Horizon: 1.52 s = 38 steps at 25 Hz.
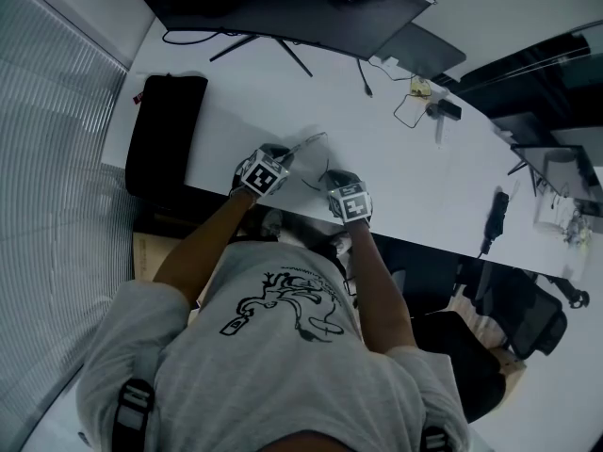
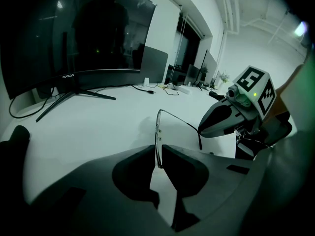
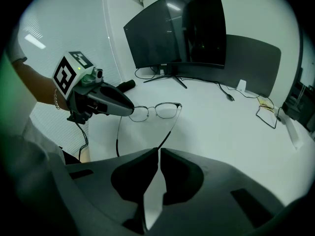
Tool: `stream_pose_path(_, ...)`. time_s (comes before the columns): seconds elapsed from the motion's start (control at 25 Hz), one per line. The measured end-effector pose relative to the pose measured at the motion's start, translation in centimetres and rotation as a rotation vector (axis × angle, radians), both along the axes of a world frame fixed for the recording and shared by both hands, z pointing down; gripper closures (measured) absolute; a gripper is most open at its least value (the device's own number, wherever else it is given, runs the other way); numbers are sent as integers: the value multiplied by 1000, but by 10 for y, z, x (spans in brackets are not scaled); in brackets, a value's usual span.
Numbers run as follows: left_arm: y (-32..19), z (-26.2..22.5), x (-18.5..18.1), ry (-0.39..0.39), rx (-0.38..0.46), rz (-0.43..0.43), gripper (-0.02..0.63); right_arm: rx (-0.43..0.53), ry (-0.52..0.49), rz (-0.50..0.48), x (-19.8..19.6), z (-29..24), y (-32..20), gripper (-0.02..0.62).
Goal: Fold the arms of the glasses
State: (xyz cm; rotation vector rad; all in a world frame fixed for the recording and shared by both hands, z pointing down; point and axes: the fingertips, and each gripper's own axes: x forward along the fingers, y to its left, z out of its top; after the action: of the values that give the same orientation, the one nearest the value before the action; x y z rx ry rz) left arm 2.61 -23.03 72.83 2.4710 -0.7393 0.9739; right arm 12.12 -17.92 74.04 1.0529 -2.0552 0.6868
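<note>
Thin metal-rimmed glasses [image 1: 311, 145] hang above the white desk [image 1: 424, 186], held between both grippers. My left gripper [image 1: 286, 154] is shut on the front frame; in the left gripper view the rim [image 2: 158, 132] stands edge-on between its jaws [image 2: 158, 154]. My right gripper [image 1: 326, 179] is shut on the tip of one arm, which runs from the hinge [image 3: 179, 105] down into its jaws [image 3: 158, 150]. That arm stands spread out from the front. The other arm [image 3: 118, 132] hangs loose below the left gripper [image 3: 130, 111]. The right gripper [image 2: 202, 132] shows at the right of the left gripper view.
A large curved monitor [image 1: 283, 8] stands at the back of the desk. A black pouch [image 1: 165, 130] lies at the left end. Cables and small items [image 1: 419, 102] lie at the back right. The desk's front edge runs just under both hands.
</note>
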Motion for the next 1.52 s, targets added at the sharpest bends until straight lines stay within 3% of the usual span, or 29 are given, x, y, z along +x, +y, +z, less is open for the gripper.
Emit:
stream_pose_path(0.84,23,-6,21,-5,-23,62,549,20,-26,-38,-20,-33,4,571)
stream_pose_path(1.08,28,-5,22,-8,-29,67,549,-11,-38,-12,-15,-4,11,571)
stream_pose_path(1.52,36,-6,26,-4,-30,88,549,12,-41,-45,-26,-24,8,571)
